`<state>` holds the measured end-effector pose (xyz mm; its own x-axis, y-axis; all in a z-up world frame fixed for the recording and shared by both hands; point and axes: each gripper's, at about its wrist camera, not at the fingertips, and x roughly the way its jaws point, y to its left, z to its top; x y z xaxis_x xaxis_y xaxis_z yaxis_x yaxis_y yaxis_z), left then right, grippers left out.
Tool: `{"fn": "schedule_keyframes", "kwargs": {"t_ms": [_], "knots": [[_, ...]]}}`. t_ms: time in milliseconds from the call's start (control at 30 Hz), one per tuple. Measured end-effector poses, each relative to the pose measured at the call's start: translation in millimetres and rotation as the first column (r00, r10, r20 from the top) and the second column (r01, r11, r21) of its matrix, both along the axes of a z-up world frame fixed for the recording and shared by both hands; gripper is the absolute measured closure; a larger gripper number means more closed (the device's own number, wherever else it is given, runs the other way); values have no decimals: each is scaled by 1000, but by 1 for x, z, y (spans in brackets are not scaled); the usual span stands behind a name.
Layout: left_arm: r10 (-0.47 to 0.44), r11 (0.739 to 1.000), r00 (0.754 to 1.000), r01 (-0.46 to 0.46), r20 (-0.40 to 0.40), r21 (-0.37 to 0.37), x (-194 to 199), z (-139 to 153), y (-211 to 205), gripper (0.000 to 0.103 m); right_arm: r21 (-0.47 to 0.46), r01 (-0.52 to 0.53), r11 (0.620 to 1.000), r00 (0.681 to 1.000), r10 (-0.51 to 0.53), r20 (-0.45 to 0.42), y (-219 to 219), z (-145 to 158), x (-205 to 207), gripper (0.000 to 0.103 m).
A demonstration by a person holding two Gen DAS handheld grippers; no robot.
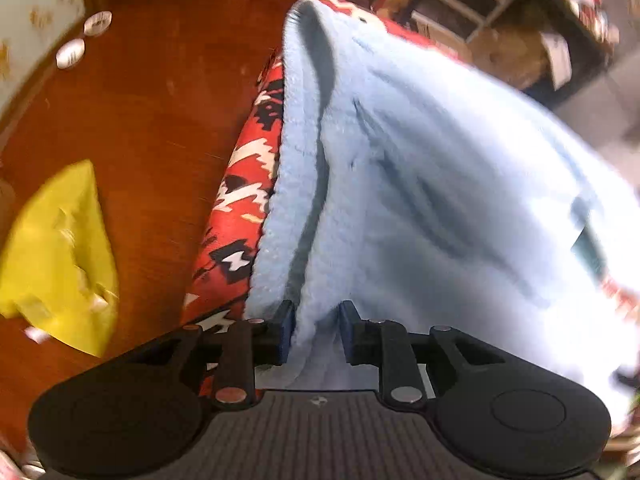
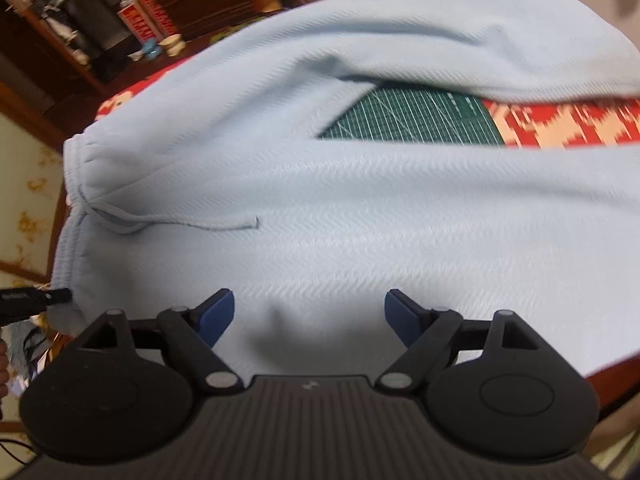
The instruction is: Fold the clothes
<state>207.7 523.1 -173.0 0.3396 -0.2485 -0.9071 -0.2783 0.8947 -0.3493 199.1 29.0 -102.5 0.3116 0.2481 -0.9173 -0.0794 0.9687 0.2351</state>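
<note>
Your left tongs (image 1: 316, 330) are clamped on a raised fold of the light blue garment (image 2: 320, 208), your right tongs (image 2: 308, 314) hang apart above it: folding looks midway, its upper half still rumpled.

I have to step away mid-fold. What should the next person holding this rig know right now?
Left hand-held gripper: shut on a fold of the light blue fleece garment, lifting that edge.
Right hand-held gripper: open, just above the same garment, holding nothing.
The garment lies over the red patterned cloth and green cutting mat on the wooden table; its drawstring lies loose on top. A yellow cloth sits apart.
Done: one edge gripped and raised.
Left: carry the fold over, flatten it, finish folding.
</note>
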Motion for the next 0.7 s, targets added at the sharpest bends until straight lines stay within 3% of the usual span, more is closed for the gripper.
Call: {"fn": "schedule_keyframes", "kwargs": {"t_ms": [100, 233, 333, 433, 567, 633, 700], "knots": [[-89, 990, 996, 89, -2, -111, 5, -6, 11, 75, 3, 35, 999, 999, -35, -8, 16, -4, -12, 18], [-194, 946, 981, 188, 1, -265, 11, -15, 26, 77, 21, 21, 1000, 1000, -21, 5, 47, 4, -30, 18], [-272, 921, 962, 249, -36, -299, 20, -30, 34, 76, 6, -27, 1000, 1000, 27, 6, 70, 8, -43, 18], [-329, 898, 944, 307, -17, -315, 25, -38, 35, 77, 4, -25, 1000, 1000, 25, -2, 82, 8, -49, 18], [-323, 916, 946, 311, -3, -254, 21, -35, 28, 90, -17, -34, 999, 999, 34, -2, 91, 10, -55, 18], [-342, 929, 940, 337, -4, -152, 17, -22, 19, 91, -28, -38, 999, 999, 38, -2, 95, 11, -58, 18], [-377, 925, 926, 376, -2, -48, 13, -6, 14, 91, -38, -43, 998, 999, 43, -2, 99, 12, -61, 18]]}}
